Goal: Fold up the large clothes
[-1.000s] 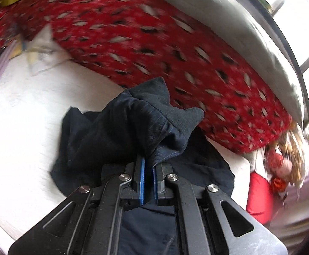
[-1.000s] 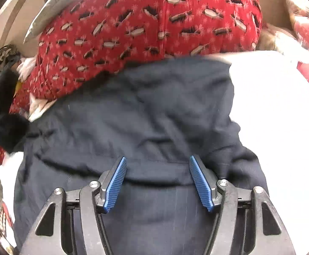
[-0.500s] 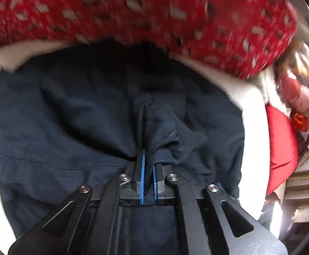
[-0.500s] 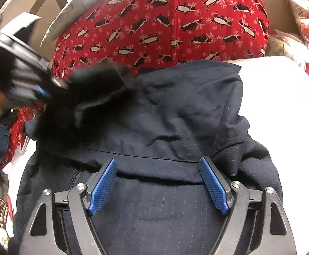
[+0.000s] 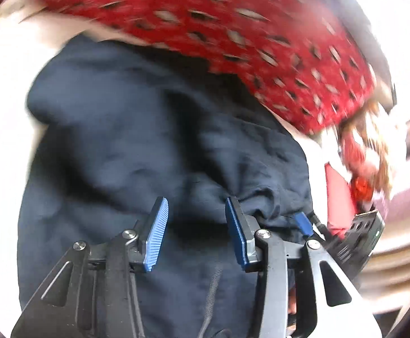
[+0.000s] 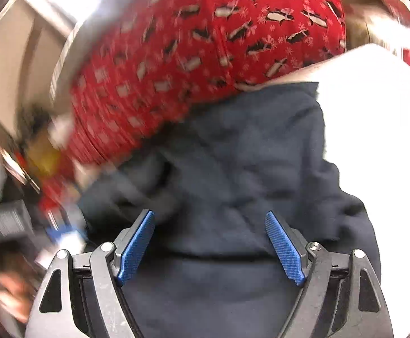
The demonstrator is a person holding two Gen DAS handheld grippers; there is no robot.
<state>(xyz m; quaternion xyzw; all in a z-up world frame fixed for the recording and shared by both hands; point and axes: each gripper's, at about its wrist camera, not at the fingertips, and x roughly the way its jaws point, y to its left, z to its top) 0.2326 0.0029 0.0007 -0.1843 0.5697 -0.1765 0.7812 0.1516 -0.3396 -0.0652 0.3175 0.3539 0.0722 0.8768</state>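
Garment (image 5: 154, 129), blurred; apparently no lettering

L claw (image 5: 195, 212) & R claw (image 6: 209, 229) both spread wide, empty.

Both views are smeared by motion. The dark navy garment (image 5: 154, 146) runs off the bottom edge in the left wrist view, its lower part hidden behind the left gripper (image 5: 195, 211); which piece of clothing it is cannot be told. The red patterned bedding (image 5: 261, 36) is streaked there, its motifs unreadable. At the right edge, a red-and-tan heap (image 5: 365, 157) is too blurred to identify. In the right wrist view, the clutter (image 6: 36, 152) on the left is a smear, and the right gripper (image 6: 209, 225) covers the garment's near edge.
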